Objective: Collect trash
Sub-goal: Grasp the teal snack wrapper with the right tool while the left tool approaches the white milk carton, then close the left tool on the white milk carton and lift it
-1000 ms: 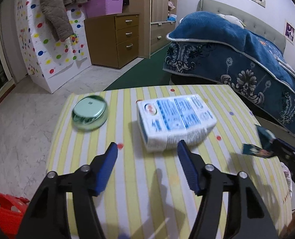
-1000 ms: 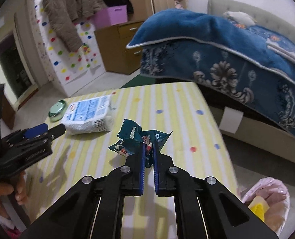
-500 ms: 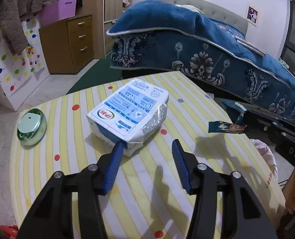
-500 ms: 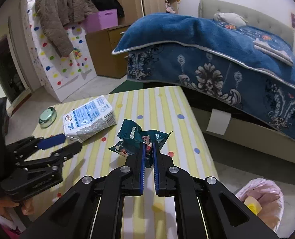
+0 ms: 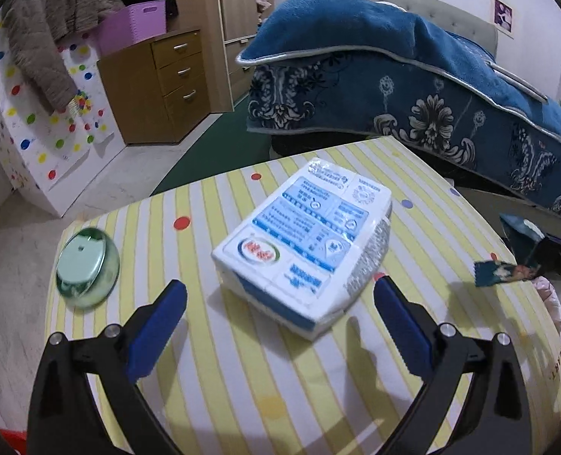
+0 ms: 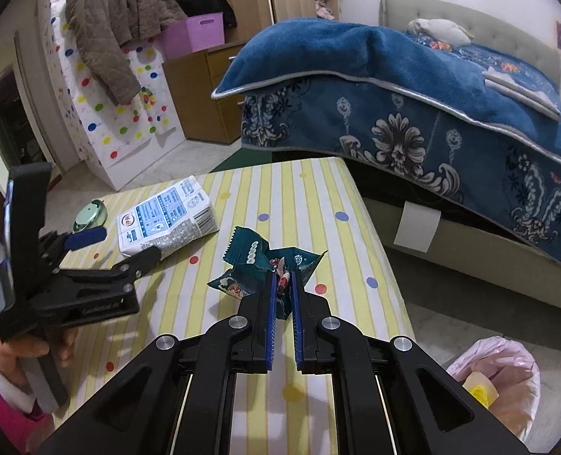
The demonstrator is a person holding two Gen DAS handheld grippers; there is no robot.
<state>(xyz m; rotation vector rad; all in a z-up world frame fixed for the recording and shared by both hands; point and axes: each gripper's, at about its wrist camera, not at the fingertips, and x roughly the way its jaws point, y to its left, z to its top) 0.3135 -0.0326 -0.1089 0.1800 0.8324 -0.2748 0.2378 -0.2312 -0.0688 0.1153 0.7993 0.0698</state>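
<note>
Table edge: our striped table [image 6: 318, 189] ends just right of the right gripper [image 6: 281, 284]; pink bin [image 6: 496, 379] below it.
Right gripper: clenched on the teal wrapper [image 6: 257, 256], above the tabletop.
Left gripper [image 5: 280, 303]: jaws just opened wide, empty; white pack [image 5: 303, 242] lies just ahead, untouched, near the table's middle.

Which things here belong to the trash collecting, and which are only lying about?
Belong to the job:
- teal wrapper, clamped in the right gripper
- white and blue pack, ahead of the open left gripper
- pink-lined bin

Lying about:
- round green tin
- bed
- purple basket
</note>
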